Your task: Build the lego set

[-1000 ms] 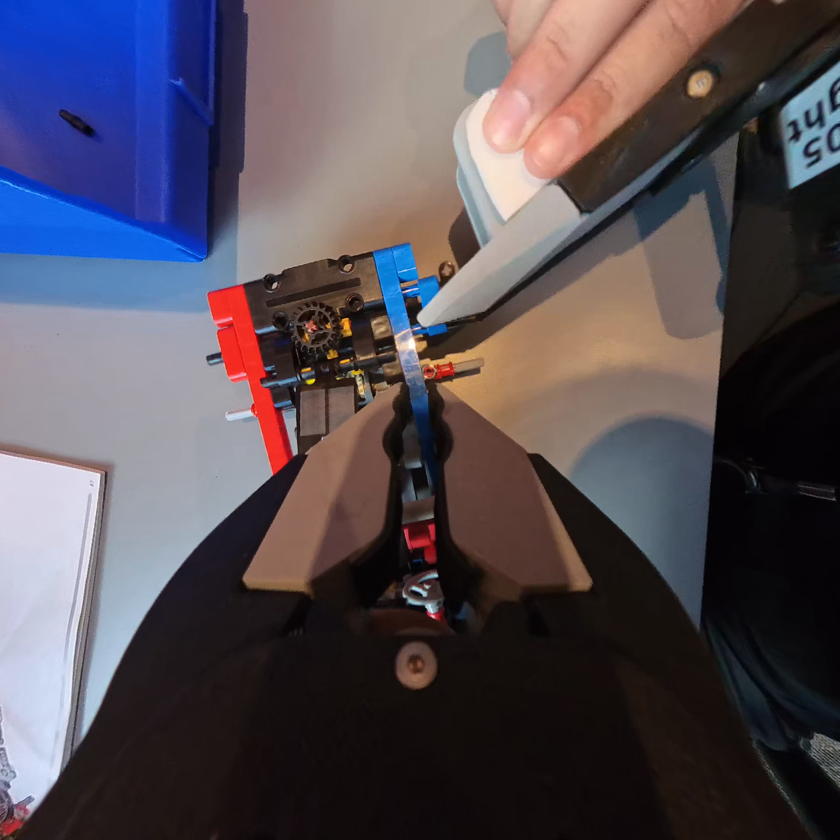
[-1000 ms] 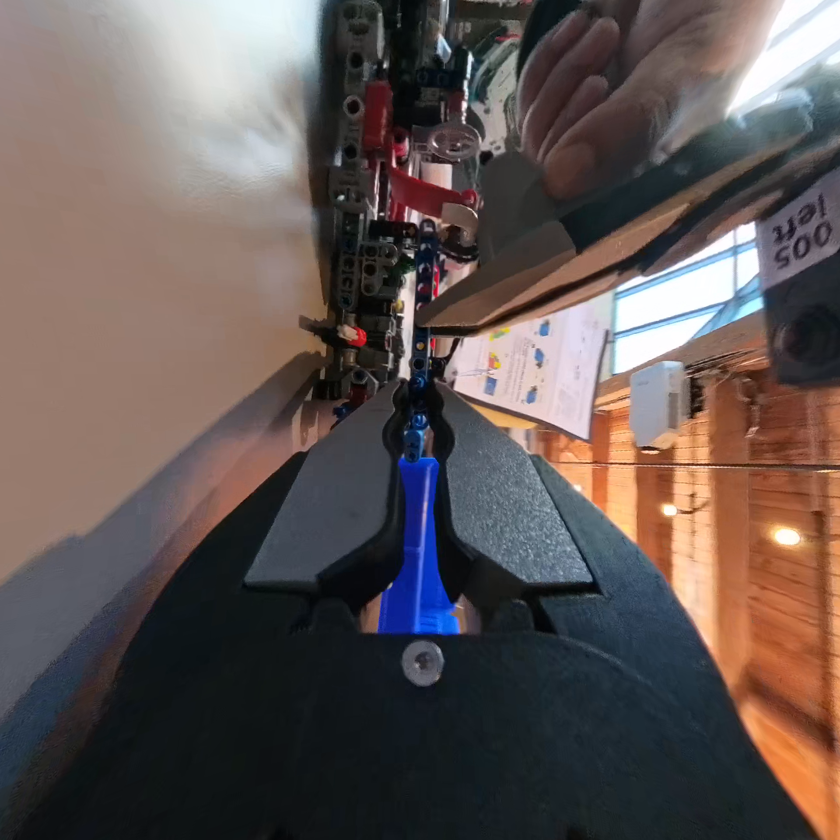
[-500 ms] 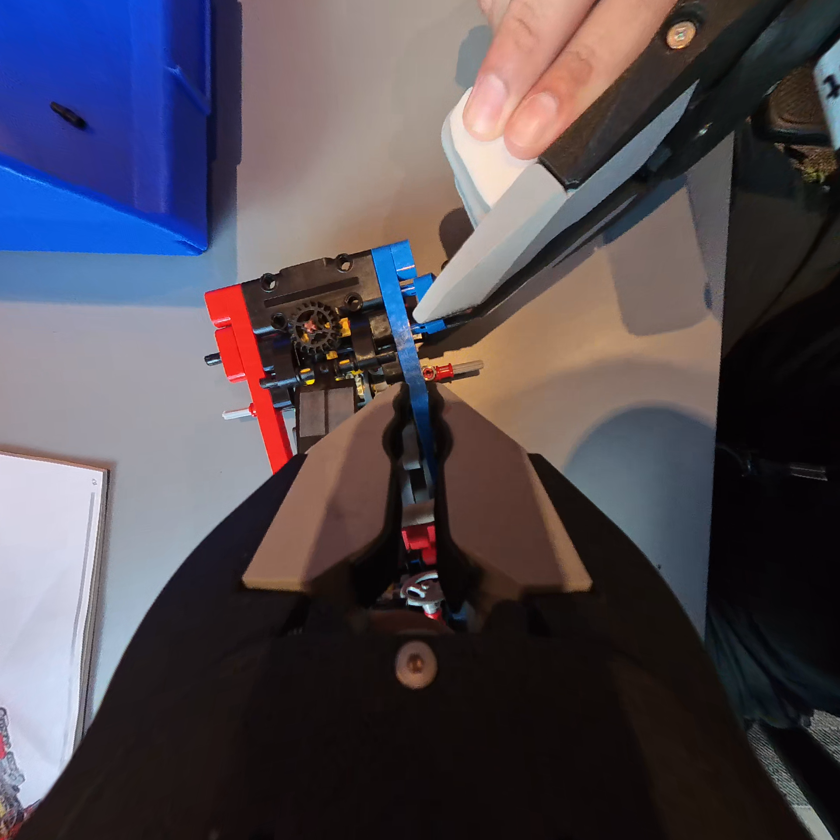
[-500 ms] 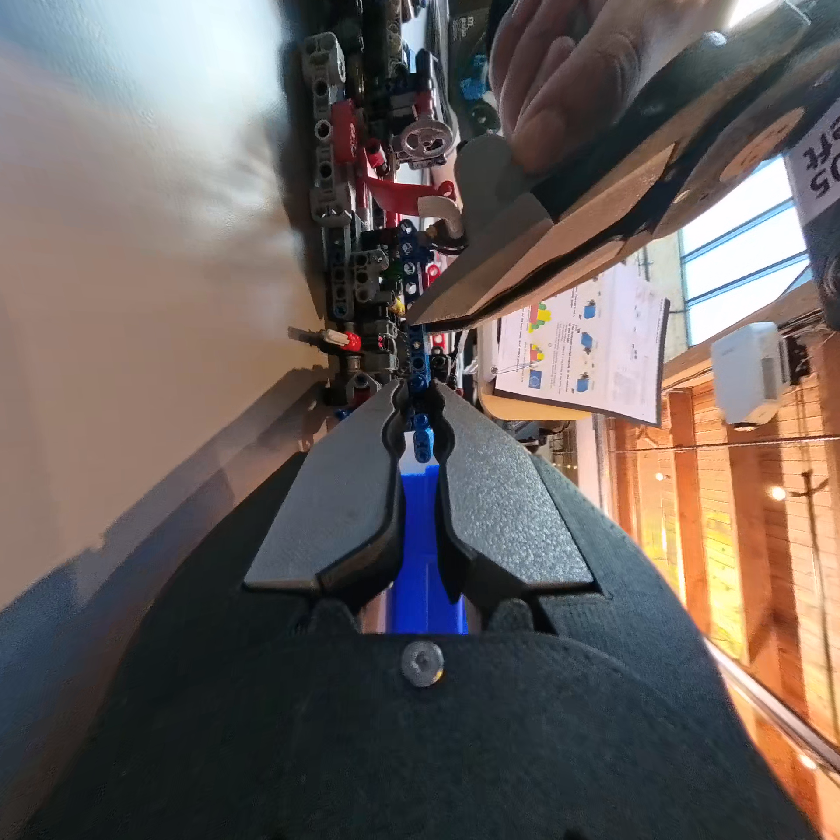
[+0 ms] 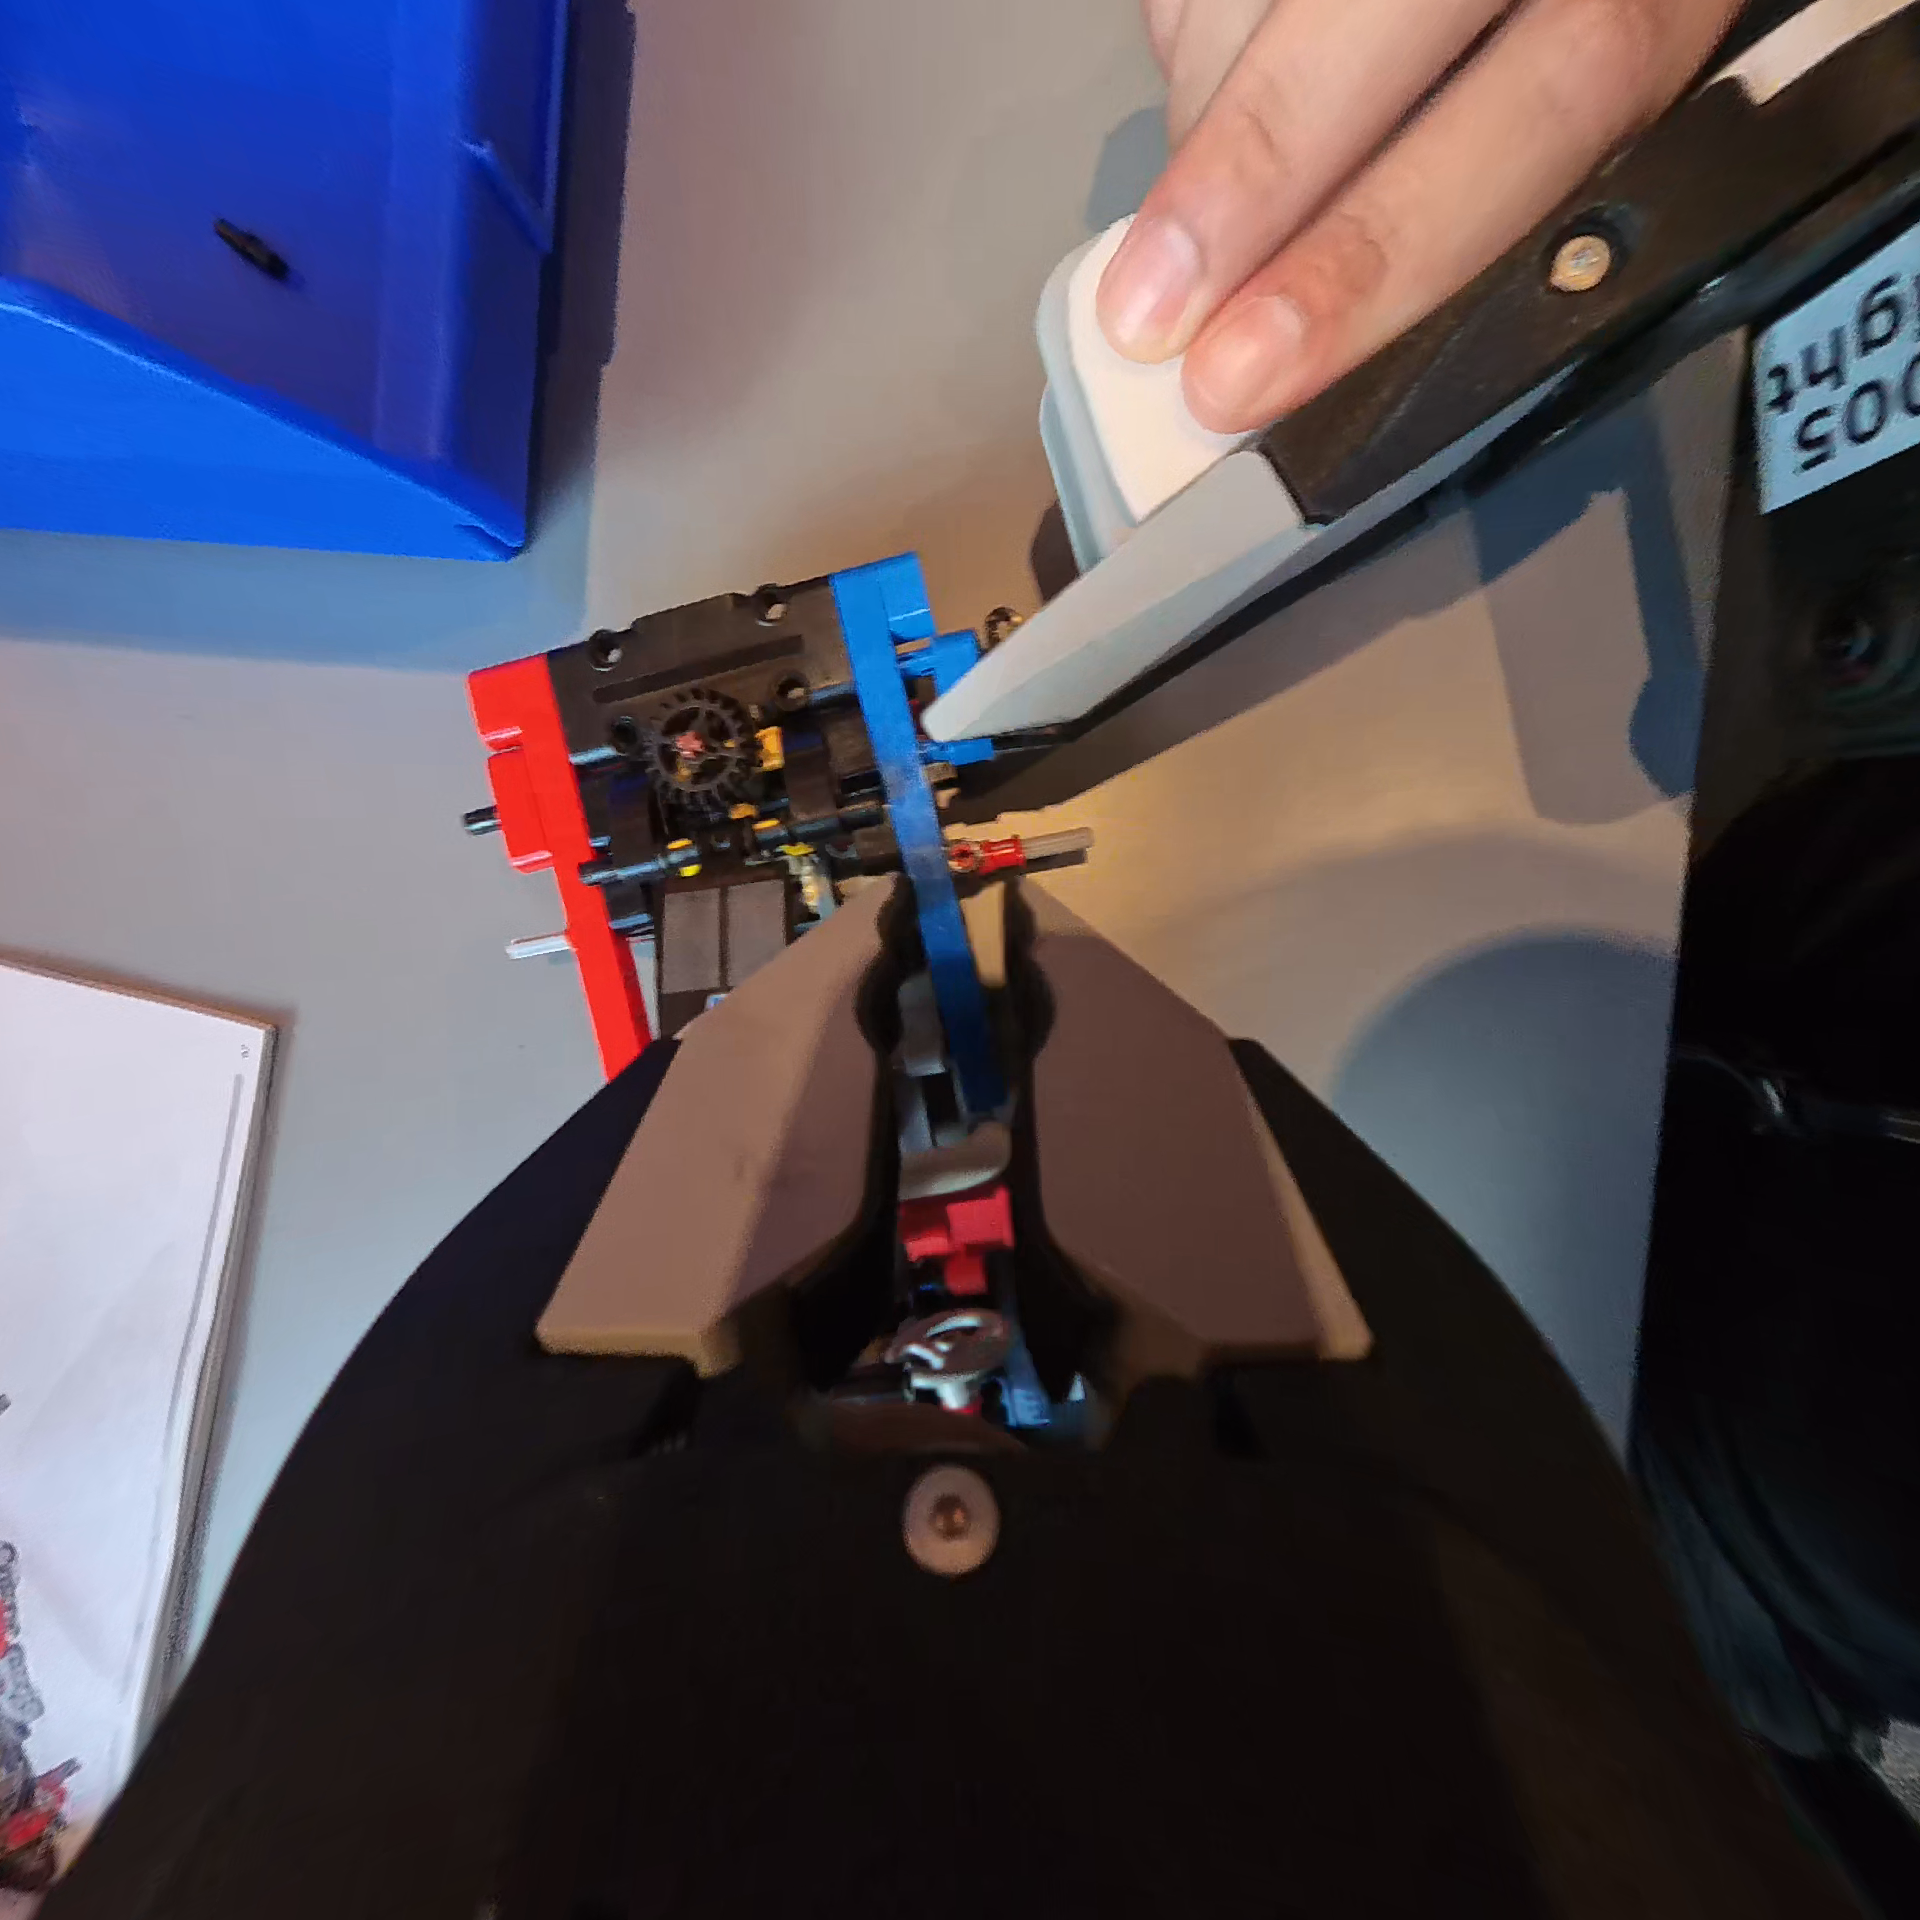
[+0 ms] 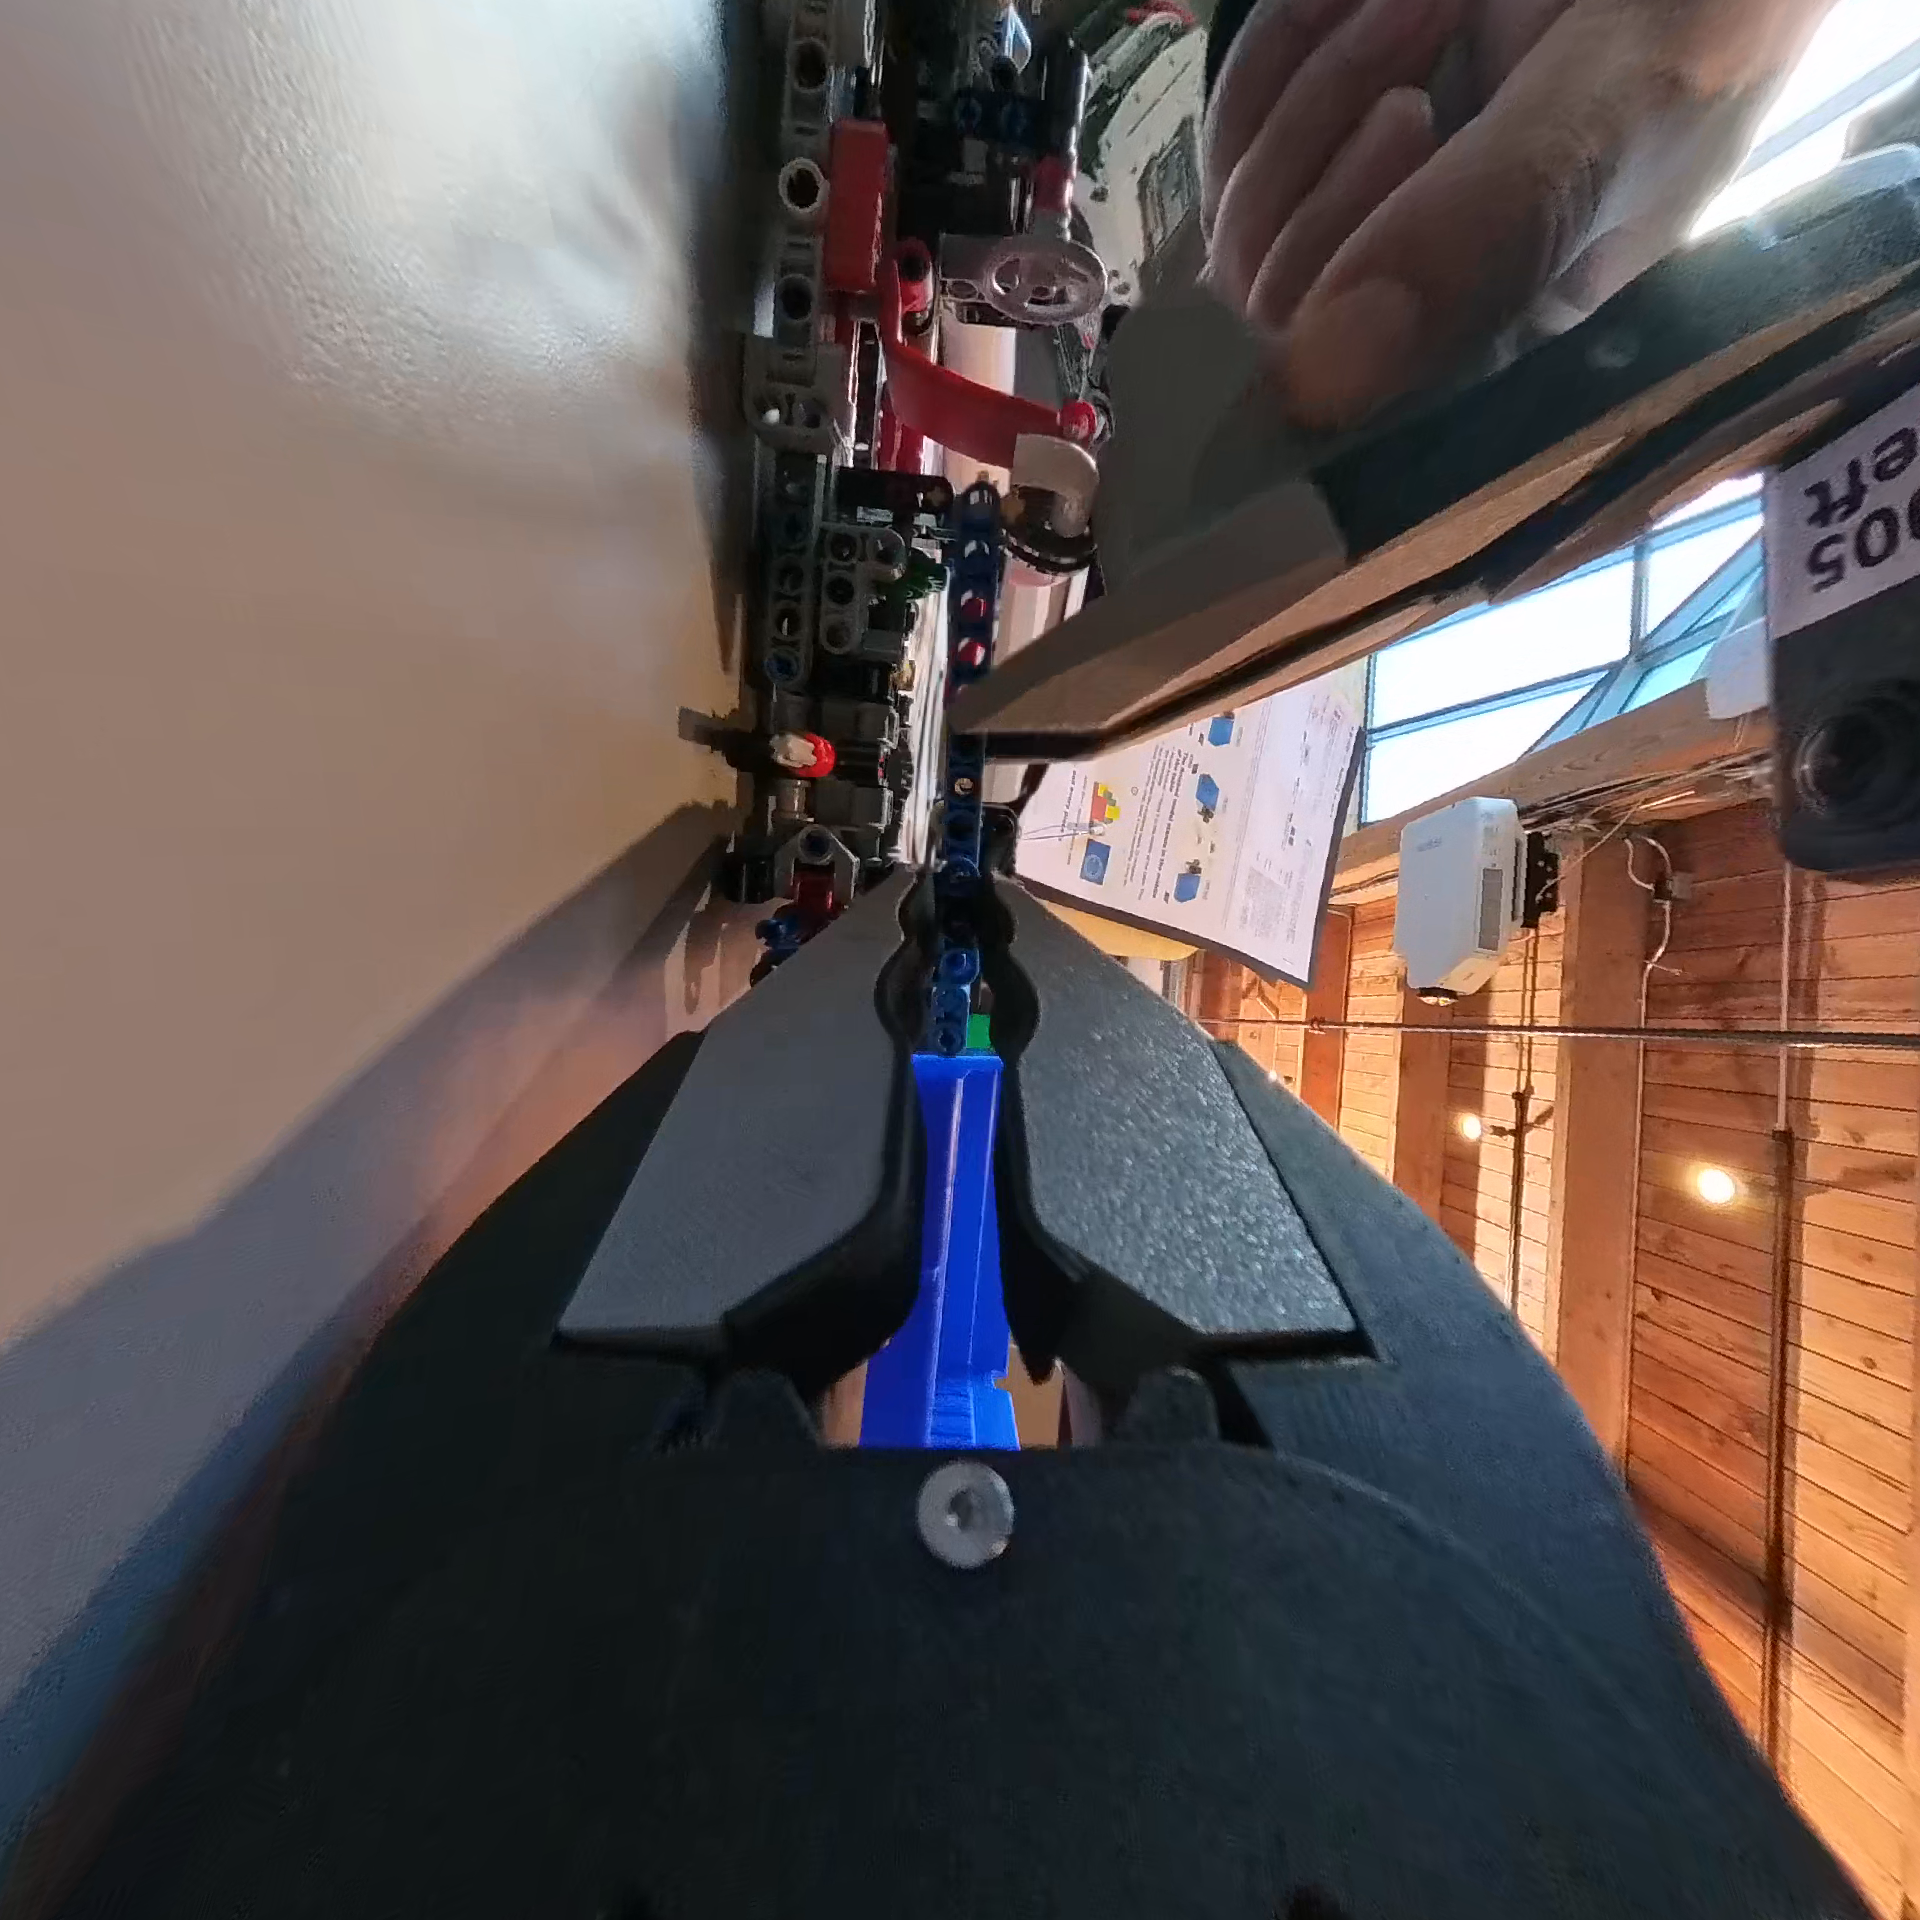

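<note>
- A plain grey counter (image 5: 1299, 914) carries a blue bin (image 5: 260, 260) and an instruction booklet (image 5: 94, 1247)
- The lego model (image 5: 727, 790) lies just ahead of the left hand-held gripper (image 5: 951, 894), which is clamped on its blue beam (image 5: 935, 904)
- That beam's long axis runs along the fingers
- The right hand-held gripper (image 6: 951, 904) is clenched on the same beam's far end, approaching crosswise

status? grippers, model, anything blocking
Left gripper shut on the model's blue beam. Right gripper shut on the same beam's other end. Model on the table. Blue bin, booklet off to the side; nothing blocking.
</note>
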Tool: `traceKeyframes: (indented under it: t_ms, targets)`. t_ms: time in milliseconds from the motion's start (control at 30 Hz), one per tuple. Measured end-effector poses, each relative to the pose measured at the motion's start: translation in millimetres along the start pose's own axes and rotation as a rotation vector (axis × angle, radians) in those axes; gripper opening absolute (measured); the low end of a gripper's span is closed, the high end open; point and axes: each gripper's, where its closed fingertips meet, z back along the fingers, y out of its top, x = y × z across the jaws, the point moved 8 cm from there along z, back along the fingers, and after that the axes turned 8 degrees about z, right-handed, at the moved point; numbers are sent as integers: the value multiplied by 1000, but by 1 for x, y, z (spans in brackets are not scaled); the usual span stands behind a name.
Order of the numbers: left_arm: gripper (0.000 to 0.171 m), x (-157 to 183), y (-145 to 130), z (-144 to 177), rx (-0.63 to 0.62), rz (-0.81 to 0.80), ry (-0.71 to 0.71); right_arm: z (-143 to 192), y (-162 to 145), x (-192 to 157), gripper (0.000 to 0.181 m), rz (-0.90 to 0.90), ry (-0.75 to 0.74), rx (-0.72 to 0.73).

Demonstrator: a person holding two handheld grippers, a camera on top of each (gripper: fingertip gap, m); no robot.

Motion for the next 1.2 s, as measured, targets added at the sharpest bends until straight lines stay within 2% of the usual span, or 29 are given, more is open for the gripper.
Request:
traceKeyframes:
  t_ms: [33,100,167,233,300,567,700,767,833,867,967,1133,1200]
  targets:
    - [20,3,0,0,0,-2,-1,0,0,0,3,-7,3,-3]
    - [20,5,-1,-1,3,-18,31,0,-1,0,4,-23,6,6]
    - [21,5,-1,0,2,-4,0,1,-1,-1,3,-40,-1,36]
    - [7,-1,-1,1,3,26,-15,3,-2,0,4,-66,-5,86]
    - [5,-3,-1,1,-3,24,-28,2,-4,1,3,-87,4,112]
    - [4,4,-2,2,-52,15,-71,6,3,-2,3,79,-42,121]
    - [4,2,-3,3,-62,25,-72,4,4,-2,3,100,-50,117]
    - [4,3,-4,3,-75,2,-58,2,3,-1,3,17,-14,155]
    - [3,4,-4,3,-79,-21,-54,0,-2,6,4,-208,106,213]
    - [3,3,-4,3,-80,-13,-68,0,-2,8,6,-257,135,223]
    - [4,2,-6,4,-87,-32,-82,0,3,2,4,-81,23,205]
    - [4,-6,-5,5,-82,-37,-81,-2,3,1,4,-104,-20,210]
    - [5,-7,-6,5,-76,-42,-69,1,3,-1,13,-102,-62,237]
